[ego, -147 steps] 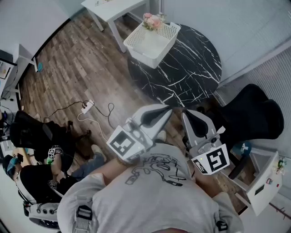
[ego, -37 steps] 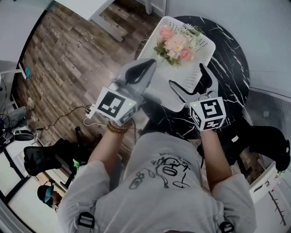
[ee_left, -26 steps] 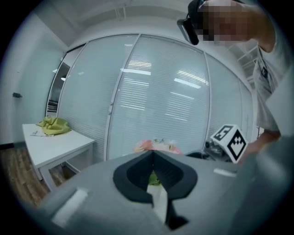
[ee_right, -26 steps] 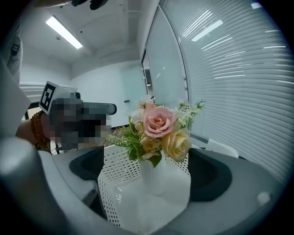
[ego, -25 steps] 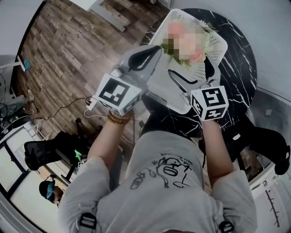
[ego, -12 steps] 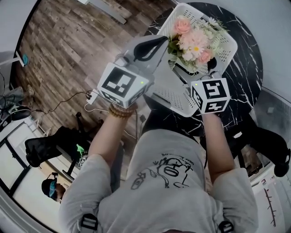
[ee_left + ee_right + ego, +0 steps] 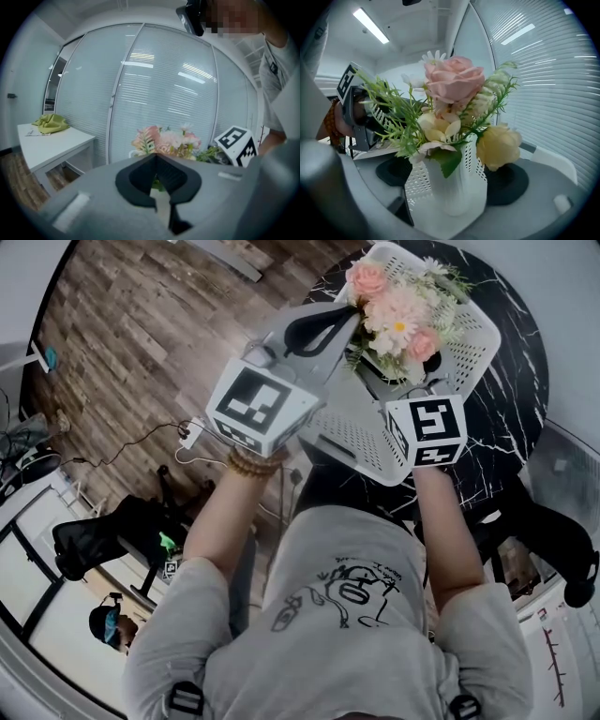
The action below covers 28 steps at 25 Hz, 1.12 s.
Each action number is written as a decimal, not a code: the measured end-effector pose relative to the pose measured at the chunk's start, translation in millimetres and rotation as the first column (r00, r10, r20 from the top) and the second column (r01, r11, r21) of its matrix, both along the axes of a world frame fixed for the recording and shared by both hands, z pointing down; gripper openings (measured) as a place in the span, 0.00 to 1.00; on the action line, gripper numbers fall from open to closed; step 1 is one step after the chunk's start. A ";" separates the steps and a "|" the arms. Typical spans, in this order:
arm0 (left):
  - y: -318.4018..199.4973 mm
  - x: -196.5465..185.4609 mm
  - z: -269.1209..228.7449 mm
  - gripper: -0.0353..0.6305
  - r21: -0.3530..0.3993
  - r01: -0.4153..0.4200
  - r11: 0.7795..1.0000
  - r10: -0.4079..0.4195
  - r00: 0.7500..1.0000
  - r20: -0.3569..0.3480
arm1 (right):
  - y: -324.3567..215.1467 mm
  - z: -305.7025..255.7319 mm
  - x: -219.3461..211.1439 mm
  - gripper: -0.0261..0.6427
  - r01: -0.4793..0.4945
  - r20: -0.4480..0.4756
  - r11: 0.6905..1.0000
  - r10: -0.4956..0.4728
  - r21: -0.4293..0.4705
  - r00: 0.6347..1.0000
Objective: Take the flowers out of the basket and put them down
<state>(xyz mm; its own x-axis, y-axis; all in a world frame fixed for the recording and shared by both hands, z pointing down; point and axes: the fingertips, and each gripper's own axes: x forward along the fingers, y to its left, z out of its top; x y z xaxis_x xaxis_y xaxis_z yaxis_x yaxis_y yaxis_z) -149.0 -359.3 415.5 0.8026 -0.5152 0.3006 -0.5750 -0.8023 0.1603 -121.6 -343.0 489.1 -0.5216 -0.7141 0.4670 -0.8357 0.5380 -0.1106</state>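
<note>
The right gripper [image 7: 452, 177]'s fingers are closing either side of the white pot [image 7: 445, 199] holding the flowers [image 7: 398, 320], upright in the basket [image 7: 361, 442] on the worktop [image 7: 506, 418]; an off-centre pinch could tip it against the basket wall, and the left gripper [image 7: 319, 329]'s fingers, seemingly together and empty, steady nothing.

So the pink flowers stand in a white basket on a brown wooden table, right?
Not quite. The table is black with white veins, not brown wood; only the floor is wooden. The head view shows it. The pink flowers do stand in the white basket.
</note>
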 end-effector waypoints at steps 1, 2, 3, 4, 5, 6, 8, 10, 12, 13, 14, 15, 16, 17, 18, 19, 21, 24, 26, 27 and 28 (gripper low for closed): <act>-0.1 0.0 0.3 0.06 0.000 0.000 1.000 0.000 1.000 0.000 | 0.2 1.1 0.2 0.75 -0.001 0.000 1.000 0.001 0.004 1.000; 0.0 -0.2 0.7 0.06 -0.002 0.000 1.000 0.000 1.000 -0.001 | 0.4 1.8 0.4 0.75 -0.002 0.001 1.000 0.002 0.009 1.000; 0.2 -0.4 1.1 0.06 -0.004 0.000 1.000 0.000 1.000 -0.002 | 0.2 2.0 0.4 0.74 -0.003 0.002 1.000 0.003 0.015 1.000; 0.2 -0.7 1.2 0.06 -0.004 0.000 1.000 0.000 1.000 -0.002 | -0.2 2.1 0.0 0.72 -0.004 0.003 1.000 0.004 0.021 1.000; 0.3 -0.7 1.1 0.06 -0.004 -0.001 1.000 0.000 1.000 -0.002 | -0.6 2.1 -0.5 0.71 -0.005 0.004 1.000 0.005 0.026 1.000; 0.5 -0.5 1.0 0.06 -0.003 -0.002 1.000 0.002 1.000 -0.003 | -0.7 2.2 -0.9 0.70 -0.006 0.004 0.999 0.006 0.031 1.000; 0.7 0.6 1.1 0.06 -0.003 -0.003 1.000 0.003 1.000 -0.006 | -0.4 2.9 -1.4 0.67 -0.007 0.004 0.999 0.007 0.040 1.000; 1.1 2.0 1.1 0.06 -0.003 -0.006 1.000 0.006 1.000 -0.007 | 0.1 3.2 -1.8 0.63 -0.007 0.005 0.999 0.006 0.048 1.000; 1.5 2.9 1.5 0.06 -0.001 -0.008 1.000 0.008 1.000 -0.006 | 0.5 3.4 -1.9 0.59 -0.006 0.009 0.998 0.005 0.057 1.000; 1.7 3.1 1.9 0.06 -0.001 -0.008 1.000 0.008 1.000 -0.005 | 0.8 3.4 -1.8 0.56 -0.006 0.011 0.998 0.005 0.062 1.000; 1.9 3.3 2.5 0.06 -0.001 -0.008 1.000 0.008 1.000 -0.005 | 1.2 3.3 -1.7 0.53 -0.006 0.013 0.998 0.005 0.068 1.000; 2.2 3.4 3.1 0.06 -0.002 -0.009 1.000 0.009 1.000 -0.006 | 1.6 3.2 -1.7 0.50 -0.007 0.015 0.997 0.006 0.073 1.000; 2.5 3.5 3.7 0.06 -0.002 -0.010 1.000 0.010 1.000 -0.006 | 2.0 3.3 -1.6 0.48 -0.008 0.015 0.997 0.007 0.076 1.000; 2.7 3.6 4.2 0.06 -0.002 -0.011 1.000 0.011 1.000 -0.007 | 2.0 3.4 -1.5 0.48 -0.009 0.015 0.997 0.008 0.079 1.000; 2.9 3.7 4.6 0.06 -0.002 -0.013 1.000 0.013 1.000 -0.007 | 1.8 3.4 -1.6 0.47 -0.010 0.015 0.996 0.009 0.084 1.000; 3.2 3.7 4.8 0.06 -0.003 -0.015 1.000 0.015 1.000 -0.007 | 1.7 3.1 -1.8 0.47 -0.010 0.014 0.996 0.009 0.088 1.000; 4.2 4.0 5.0 0.06 -0.004 -0.018 1.000 0.018 1.000 -0.007 | 2.2 2.5 -2.3 0.47 -0.012 0.016 0.995 0.011 0.095 1.000; 6.1 4.2 5.0 0.06 -0.004 -0.020 1.000 0.020 1.000 -0.007 | 4.6 2.8 -2.6 0.46 -0.015 0.018 0.995 0.013 0.094 1.000; 7.4 3.3 4.2 0.06 0.001 -0.019 1.000 0.019 1.000 -0.011 | 5.6 2.6 -3.3 0.46 -0.016 0.021 0.995 0.013 0.098 1.000; 7.9 3.2 2.7 0.06 0.007 -0.020 1.000 0.020 1.000 -0.016 | 5.7 2.0 -3.6 0.46 -0.015 0.023 0.995 0.013 0.103 1.000; 8.4 3.7 0.6 0.06 0.015 -0.023 1.000 0.023 1.000 -0.021 | 5.9 1.2 -3.8 0.46 -0.015 0.025 0.994 0.012 0.109 1.000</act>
